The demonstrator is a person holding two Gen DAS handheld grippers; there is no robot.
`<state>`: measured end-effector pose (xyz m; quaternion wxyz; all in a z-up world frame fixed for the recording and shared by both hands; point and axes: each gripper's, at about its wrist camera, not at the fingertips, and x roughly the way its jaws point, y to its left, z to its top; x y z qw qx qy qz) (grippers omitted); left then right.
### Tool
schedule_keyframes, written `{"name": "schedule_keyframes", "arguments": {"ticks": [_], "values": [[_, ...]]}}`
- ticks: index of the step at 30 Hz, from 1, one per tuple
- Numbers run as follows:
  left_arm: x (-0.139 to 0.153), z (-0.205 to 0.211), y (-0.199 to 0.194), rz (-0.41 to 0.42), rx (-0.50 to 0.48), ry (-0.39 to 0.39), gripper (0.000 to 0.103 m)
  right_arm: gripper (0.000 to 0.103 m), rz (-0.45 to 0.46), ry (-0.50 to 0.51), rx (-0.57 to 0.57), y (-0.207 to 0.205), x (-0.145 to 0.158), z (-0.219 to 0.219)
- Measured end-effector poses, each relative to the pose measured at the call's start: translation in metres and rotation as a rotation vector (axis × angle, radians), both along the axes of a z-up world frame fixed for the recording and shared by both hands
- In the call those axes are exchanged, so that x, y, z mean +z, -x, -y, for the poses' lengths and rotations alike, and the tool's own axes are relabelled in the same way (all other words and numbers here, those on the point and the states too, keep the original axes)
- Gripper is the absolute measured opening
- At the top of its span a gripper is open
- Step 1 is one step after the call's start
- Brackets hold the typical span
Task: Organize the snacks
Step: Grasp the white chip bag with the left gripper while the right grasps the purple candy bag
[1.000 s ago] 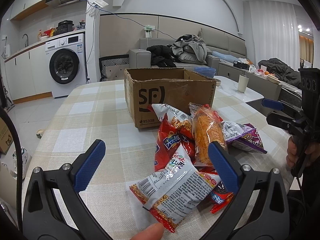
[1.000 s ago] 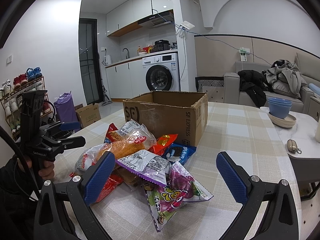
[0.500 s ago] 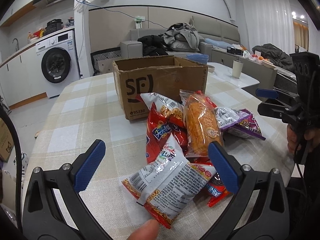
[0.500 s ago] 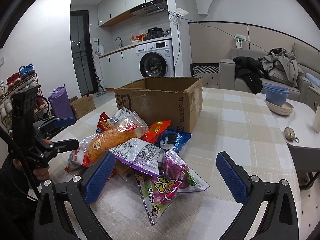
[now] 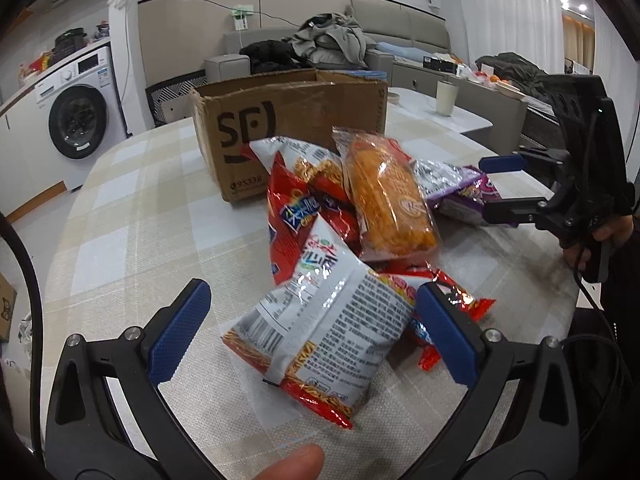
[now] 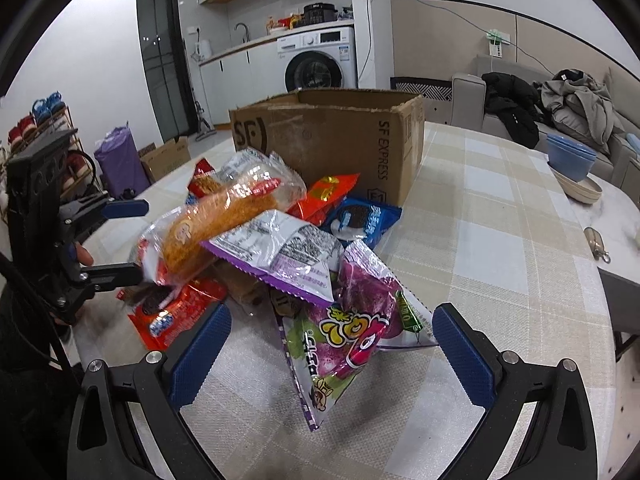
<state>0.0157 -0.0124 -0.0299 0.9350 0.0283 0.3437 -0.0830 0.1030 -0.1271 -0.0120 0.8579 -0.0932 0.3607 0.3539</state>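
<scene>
A pile of snack packets lies on the checked tablecloth in front of an open cardboard box [image 5: 288,120] [image 6: 332,136]. Nearest my left gripper [image 5: 316,336] is a white and red noodle-snack packet [image 5: 324,328]; the gripper is open, its blue pads on either side of that packet without touching it. Behind lie a red chip bag [image 5: 296,216] and an orange bread packet [image 5: 384,196] [image 6: 224,216]. My right gripper [image 6: 332,352] is open around a purple grape-candy packet [image 6: 344,336]. A purple-edged packet [image 6: 280,252] and a blue cookie pack [image 6: 360,220] lie behind it.
The right gripper [image 5: 520,188] shows at the right of the left wrist view, and the left gripper [image 6: 116,240] at the left of the right wrist view. Blue bowls [image 6: 568,156] and a white cup [image 5: 446,98] stand on a side table. A washing machine [image 6: 320,64] stands behind.
Both grippers have moved forward and lower toward the pile, so the packets look bigger and sit between the open fingers. Nothing has been taken hold of.
</scene>
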Motion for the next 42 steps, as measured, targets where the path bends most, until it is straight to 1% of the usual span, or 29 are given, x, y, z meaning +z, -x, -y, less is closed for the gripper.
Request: {"name": "schedule_keyframes", "arguments": {"ticks": [2, 4, 8, 14, 15, 16, 18, 20, 22, 26, 27, 28, 33, 34, 36, 38, 39, 42], "values": [[-0.003, 0.000, -0.003, -0.024, -0.006, 0.007, 0.102, 0.103, -0.008, 0.030, -0.010, -0.003, -0.004, -0.004], [-0.005, -0.003, -0.005, -0.048, -0.007, 0.032, 0.102, 0.103, -0.016, 0.063, -0.023, -0.007, -0.007, -0.008], [-0.008, -0.010, -0.008, -0.068, -0.010, 0.074, 0.102, 0.103, -0.016, 0.100, -0.035, -0.016, -0.008, -0.011], [-0.011, -0.011, -0.013, -0.079, 0.000, 0.075, 0.102, 0.102, -0.047, 0.094, -0.009, -0.030, -0.008, -0.010], [-0.012, -0.011, -0.014, -0.080, 0.000, 0.074, 0.102, 0.099, -0.052, 0.088, -0.001, -0.032, -0.008, -0.010], [-0.012, -0.011, -0.014, -0.082, -0.003, 0.075, 0.100, 0.092, -0.061, 0.082, 0.007, -0.033, -0.008, -0.011], [-0.012, -0.010, -0.015, -0.082, -0.011, 0.076, 0.096, 0.088, -0.077, 0.068, 0.020, -0.035, -0.009, -0.012], [-0.012, -0.008, -0.014, -0.085, -0.016, 0.076, 0.092, 0.081, -0.078, 0.058, 0.026, -0.033, -0.009, -0.011], [-0.011, -0.007, -0.014, -0.083, -0.013, 0.068, 0.091, 0.074, -0.078, 0.042, 0.020, -0.031, -0.008, -0.009], [-0.011, -0.005, -0.013, -0.081, -0.016, 0.067, 0.087, 0.067, -0.084, 0.036, 0.002, -0.027, -0.009, -0.004], [-0.010, -0.005, -0.013, -0.080, -0.015, 0.065, 0.087, 0.062, -0.085, 0.028, -0.005, -0.025, -0.009, -0.001], [-0.010, -0.004, -0.013, -0.078, -0.014, 0.063, 0.085, 0.060, -0.087, 0.021, -0.014, -0.024, -0.009, 0.001], [-0.009, -0.002, -0.010, -0.070, -0.024, 0.061, 0.074, 0.055, -0.080, -0.026, -0.053, -0.020, -0.009, 0.017], [-0.009, -0.002, -0.009, -0.068, -0.029, 0.066, 0.070, 0.055, -0.082, -0.035, -0.057, -0.020, -0.008, 0.020], [-0.008, -0.002, -0.008, -0.065, -0.035, 0.066, 0.068, 0.055, -0.075, -0.060, -0.068, -0.020, -0.005, 0.026], [-0.007, 0.000, -0.006, -0.062, -0.042, 0.070, 0.062, 0.055, -0.074, -0.092, -0.075, -0.020, -0.002, 0.031], [-0.007, 0.000, -0.006, -0.060, -0.044, 0.069, 0.061, 0.055, -0.071, -0.104, -0.078, -0.020, -0.001, 0.033], [-0.005, 0.001, -0.003, -0.050, -0.047, 0.071, 0.056, 0.055, -0.060, -0.121, -0.093, -0.019, 0.002, 0.036]]}}
